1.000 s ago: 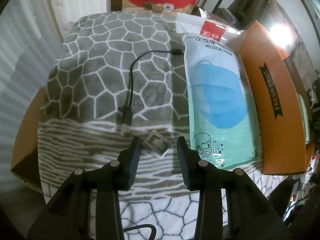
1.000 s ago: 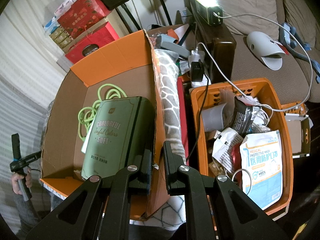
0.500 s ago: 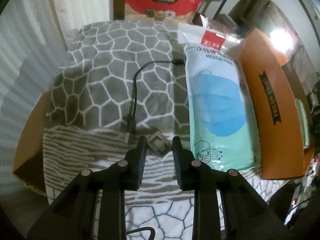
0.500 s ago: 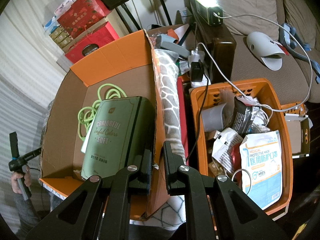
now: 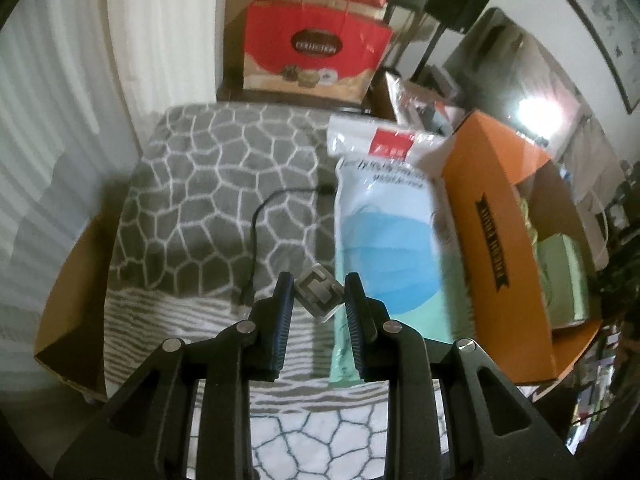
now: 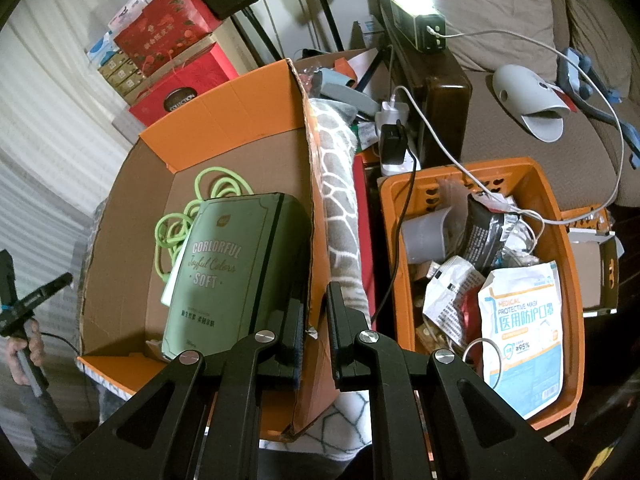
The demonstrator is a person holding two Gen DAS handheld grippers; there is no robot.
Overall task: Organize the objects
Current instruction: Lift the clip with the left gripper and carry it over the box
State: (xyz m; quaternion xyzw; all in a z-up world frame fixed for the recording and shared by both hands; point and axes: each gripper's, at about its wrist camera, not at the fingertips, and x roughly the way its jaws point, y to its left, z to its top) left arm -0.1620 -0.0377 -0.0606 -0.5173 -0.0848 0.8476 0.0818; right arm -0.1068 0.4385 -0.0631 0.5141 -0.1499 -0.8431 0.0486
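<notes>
Left gripper (image 5: 319, 292) — now around adapter (image 5: 319, 293)

- The left wrist camera is looking forward and down along the left tool (image 5: 318, 300), close over a patterned blanket (image 5: 224, 184).
- The right wrist camera is looking down along the right tool (image 6: 316, 320), sitting at the orange cardboard box (image 6: 224, 128) wall.
- Both views are sharing that box (image 5: 484, 184), the green package inside (image 6: 236, 264) (image 5: 564, 280), and the red gift bag (image 5: 316, 44) (image 6: 180, 92) behind.
</notes>
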